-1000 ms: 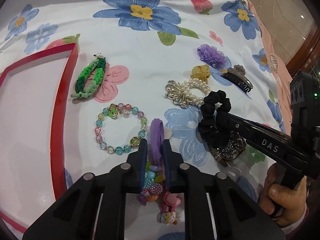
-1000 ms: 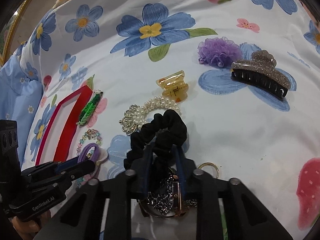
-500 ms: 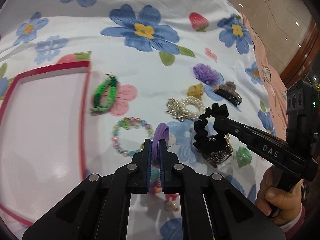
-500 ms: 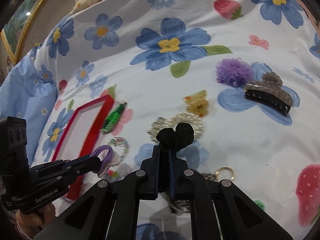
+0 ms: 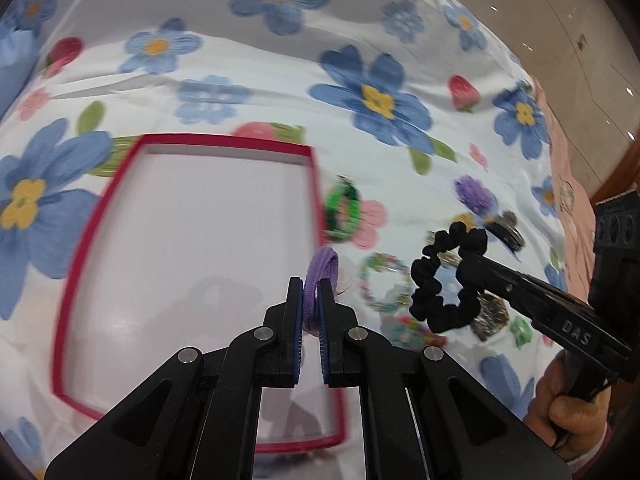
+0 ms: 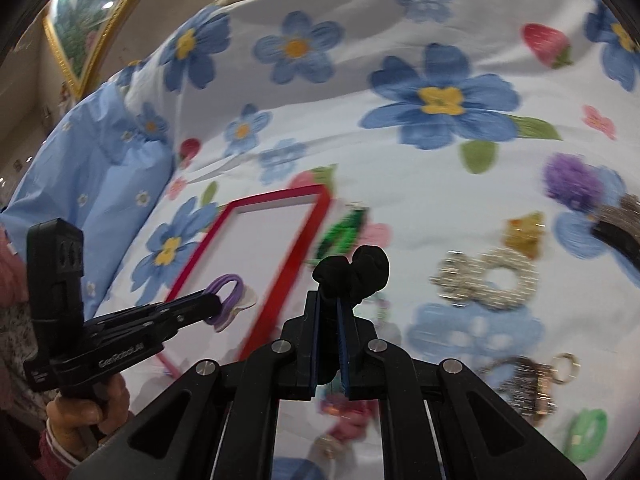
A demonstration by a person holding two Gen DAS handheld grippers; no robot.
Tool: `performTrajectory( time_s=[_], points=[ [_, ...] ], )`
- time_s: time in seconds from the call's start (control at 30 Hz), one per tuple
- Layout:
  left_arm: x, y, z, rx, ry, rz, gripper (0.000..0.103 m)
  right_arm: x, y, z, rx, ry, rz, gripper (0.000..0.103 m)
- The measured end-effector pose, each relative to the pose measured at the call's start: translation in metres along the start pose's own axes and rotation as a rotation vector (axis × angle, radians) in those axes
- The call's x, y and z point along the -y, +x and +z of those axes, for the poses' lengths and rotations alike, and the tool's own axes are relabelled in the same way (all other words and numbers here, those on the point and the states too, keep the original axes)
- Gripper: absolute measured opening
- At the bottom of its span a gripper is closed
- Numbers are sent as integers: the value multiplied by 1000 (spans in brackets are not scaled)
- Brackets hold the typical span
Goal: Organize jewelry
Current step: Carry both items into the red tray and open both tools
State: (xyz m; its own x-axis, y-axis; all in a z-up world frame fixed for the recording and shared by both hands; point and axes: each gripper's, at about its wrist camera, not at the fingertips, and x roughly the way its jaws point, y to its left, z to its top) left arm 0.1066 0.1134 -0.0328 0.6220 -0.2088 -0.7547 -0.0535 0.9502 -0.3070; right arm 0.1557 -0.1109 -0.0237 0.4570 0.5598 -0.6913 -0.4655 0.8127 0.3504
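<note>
My left gripper (image 5: 310, 286) is shut on a purple hair tie (image 5: 319, 270) and holds it in the air over the right edge of the red-rimmed white tray (image 5: 188, 142). From the right wrist view the same left gripper (image 6: 214, 306) shows with the purple hair tie (image 6: 230, 294) over the tray (image 6: 276, 196). My right gripper (image 6: 328, 300) is shut on a black scrunchie (image 6: 356, 270), lifted above the cloth. In the left wrist view the right gripper (image 5: 464, 270) carries the black scrunchie (image 5: 444, 276) to the right of the tray.
On the flowered cloth lie a green woven band (image 5: 342, 210), a beaded bracelet (image 5: 382, 280), a pearl piece (image 6: 486, 280), an amber clip (image 6: 524, 230), a purple flower clip (image 6: 572, 178), a glitter claw clip (image 6: 618, 220), a metal chain piece (image 6: 524, 380) and a green ring (image 6: 586, 432).
Both grippers have closed on their pieces, lifted them off the cloth and carried them left toward the tray. The tray now fills more of the left wrist view.
</note>
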Motion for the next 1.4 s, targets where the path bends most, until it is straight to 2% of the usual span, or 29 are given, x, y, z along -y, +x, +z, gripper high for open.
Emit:
performTrajectory(
  time_s=[0.3,0.53,0.7,0.97,1.07,1.2,1.23,1.4],
  points=[
    [-53,-1,12,5,-61,77,6,-57,48,14,-45,-82,101,8],
    [-87,19,23,-21,-104,114,6,-88,97,23,-104,-133,142,8],
    [-108,33,22,-47,-146,135,6,-97,129,23,-149,-137,161,8],
    [-113,47,19,-73,-149,174,6,-85,152,17,-209,-128,123,8],
    [-115,47,19,-74,-155,176,11,-83,151,17,-209,-134,117,13],
    [-114,44,20,-64,-151,190,27,-82,152,16,-219,-129,120,14],
    [-113,43,20,-59,-151,194,30,-82,152,16,-222,-127,120,17],
    [-112,34,21,-38,-151,203,35,-83,149,15,-221,-135,113,28]
  ],
)
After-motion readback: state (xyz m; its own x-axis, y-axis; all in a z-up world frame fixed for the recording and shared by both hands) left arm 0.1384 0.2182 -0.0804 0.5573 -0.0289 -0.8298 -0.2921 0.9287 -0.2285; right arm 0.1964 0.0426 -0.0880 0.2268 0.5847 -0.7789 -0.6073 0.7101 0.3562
